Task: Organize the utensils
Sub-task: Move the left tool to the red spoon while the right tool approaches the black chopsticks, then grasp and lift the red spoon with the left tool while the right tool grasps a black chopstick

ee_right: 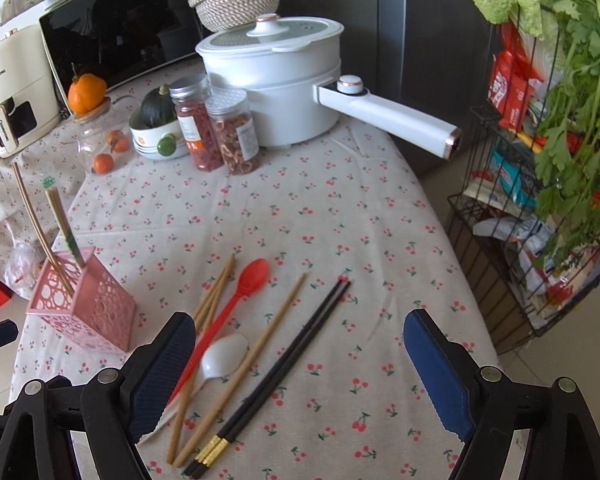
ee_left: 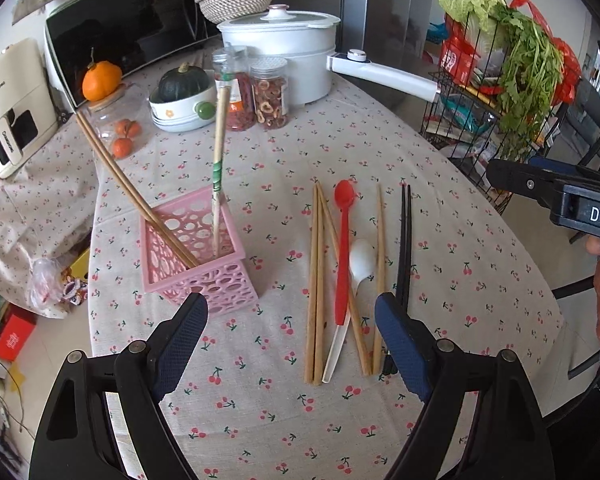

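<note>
1. left tool [ee_left: 291, 322] released, nothing between its pads, above the bench [ee_left: 260, 420].
2. right tool [ee_right: 299, 354] released and empty over the black chopsticks [ee_right: 276, 376].
3. pink holder [ee_left: 196, 258], at 10 o'clock from the loose utensils, holds wooden chopsticks [ee_left: 132, 192].
4. red spoon [ee_left: 343, 248] and white spoon [ee_left: 360, 258] lie among them.

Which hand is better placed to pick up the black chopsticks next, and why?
Right, probably. The open right tool already frames the black chopsticks between its fingers. The left tool, also open, is centred on the wooden chopsticks, with the black pair beside its right finger.
</note>
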Tool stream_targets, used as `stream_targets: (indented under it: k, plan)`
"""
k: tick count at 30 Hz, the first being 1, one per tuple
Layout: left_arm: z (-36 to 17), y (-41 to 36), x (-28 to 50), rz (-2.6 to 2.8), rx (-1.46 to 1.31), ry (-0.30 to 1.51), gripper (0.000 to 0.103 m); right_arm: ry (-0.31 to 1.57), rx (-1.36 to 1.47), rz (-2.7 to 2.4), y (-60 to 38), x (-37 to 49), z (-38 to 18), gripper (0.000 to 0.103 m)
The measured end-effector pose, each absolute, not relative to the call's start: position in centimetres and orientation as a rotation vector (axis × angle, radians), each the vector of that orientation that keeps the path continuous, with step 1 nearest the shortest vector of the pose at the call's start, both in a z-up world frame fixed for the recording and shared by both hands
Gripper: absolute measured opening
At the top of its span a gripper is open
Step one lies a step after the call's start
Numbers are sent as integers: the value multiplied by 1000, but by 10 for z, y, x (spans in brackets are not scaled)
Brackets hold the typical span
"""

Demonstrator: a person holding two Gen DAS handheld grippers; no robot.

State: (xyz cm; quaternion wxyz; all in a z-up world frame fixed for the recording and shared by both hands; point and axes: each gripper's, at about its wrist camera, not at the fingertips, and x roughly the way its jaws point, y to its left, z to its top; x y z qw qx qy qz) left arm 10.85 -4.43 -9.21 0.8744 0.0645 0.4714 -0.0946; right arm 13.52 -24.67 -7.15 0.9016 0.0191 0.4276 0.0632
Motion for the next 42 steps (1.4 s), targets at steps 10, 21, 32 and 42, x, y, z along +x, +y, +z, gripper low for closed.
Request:
stream_targets:
  k: [10,21,32,42]
  plan:
    - [-122,-100,164,-225,133,1070,82,994,89,52,-285,157,-98,89]
    - [-162,-134,250,-171,114,1185,43,1085,147,-1,-314,180,-127,89]
    - [-189,-153,305,-126,182,1233,38,1107,178,10,-325,191,-135,89]
    - [-195,-157,311,-132,175,1261,29,1129,238,1,-335,195,-143,89]
